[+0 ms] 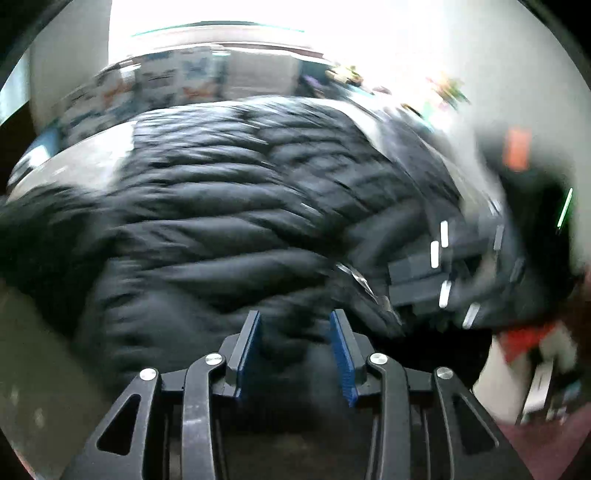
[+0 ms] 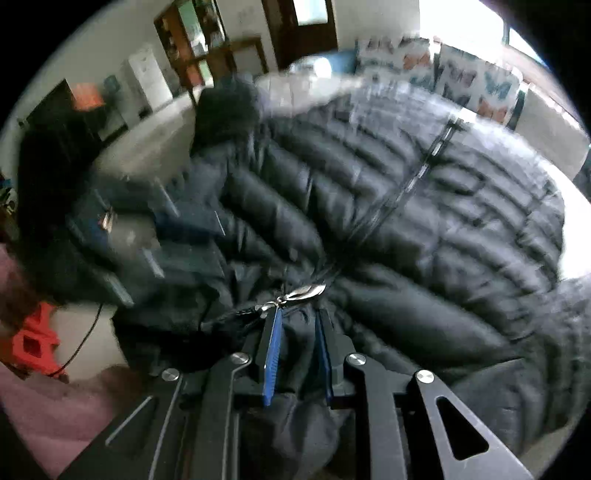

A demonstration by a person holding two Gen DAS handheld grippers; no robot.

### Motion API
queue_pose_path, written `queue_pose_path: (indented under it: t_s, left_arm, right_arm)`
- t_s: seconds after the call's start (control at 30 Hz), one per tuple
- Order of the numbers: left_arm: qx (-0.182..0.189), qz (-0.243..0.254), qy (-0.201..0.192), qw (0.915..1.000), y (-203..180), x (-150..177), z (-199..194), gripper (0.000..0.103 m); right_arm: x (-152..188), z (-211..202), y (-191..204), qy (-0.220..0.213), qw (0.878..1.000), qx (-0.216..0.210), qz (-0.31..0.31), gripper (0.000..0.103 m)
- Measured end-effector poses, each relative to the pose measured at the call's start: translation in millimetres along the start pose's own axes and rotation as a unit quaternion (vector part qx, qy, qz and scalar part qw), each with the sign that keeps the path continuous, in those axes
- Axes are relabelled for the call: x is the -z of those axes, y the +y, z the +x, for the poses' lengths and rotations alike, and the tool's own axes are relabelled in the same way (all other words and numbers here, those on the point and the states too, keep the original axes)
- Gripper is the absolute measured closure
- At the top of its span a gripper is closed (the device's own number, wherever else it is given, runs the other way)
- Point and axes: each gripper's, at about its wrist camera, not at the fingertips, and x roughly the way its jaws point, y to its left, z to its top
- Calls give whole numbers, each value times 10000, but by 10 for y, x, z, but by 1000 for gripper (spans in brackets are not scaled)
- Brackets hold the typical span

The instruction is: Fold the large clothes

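Note:
A black quilted puffer jacket (image 1: 221, 206) (image 2: 406, 221) lies spread over a white bed surface (image 2: 147, 140), its zip (image 2: 424, 166) running up the middle. My left gripper (image 1: 295, 321) is at the jacket's near edge. Its blue pads (image 1: 247, 347) stand apart, with a bulge of the fabric between them and not squeezed. My right gripper (image 2: 297, 314) is shut on a fold of the jacket, just behind the silver zip pull (image 2: 306, 291). Each gripper shows blurred in the other's view: the right one (image 1: 443, 273), the left one (image 2: 147, 236). They are close together.
Butterfly-print cushions (image 1: 159, 81) (image 2: 472, 81) line the far side of the bed. A red stool (image 2: 33, 339) stands on the floor at the left, beside pink cloth (image 2: 44, 406). A wooden cabinet (image 2: 192, 33) and a door (image 2: 299, 29) are at the back.

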Motion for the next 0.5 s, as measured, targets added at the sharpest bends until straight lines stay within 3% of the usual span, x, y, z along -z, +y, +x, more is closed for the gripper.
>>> queue_pose_path:
  t_s: [0.1, 0.23, 0.33, 0.37, 0.5]
  left_arm:
    - [-409, -824, -272, 9954, 521, -130, -272, 35]
    - [-848, -2045, -743, 9724, 1441, -293, -537, 33]
    - [-1125, -2964, -1109, 9419, 2188, -420, -663, 29]
    - [-1146, -3329, -1226, 9279, 2469, -454, -692, 29]
    - [-1273, -4155, -1440, 8891, 3277, -551, -692, 28]
  right_arm:
    - [8, 37, -26, -85, 9999, -47, 31, 82]
    - [-36, 66, -52, -65, 9998, -146, 93, 82]
    - [-85, 107, 2, -61, 9999, -92, -1, 82]
    - [-71, 92, -19, -62, 9999, -93, -4, 82]
    - [-28, 45, -35, -56, 9999, -148, 3, 82]
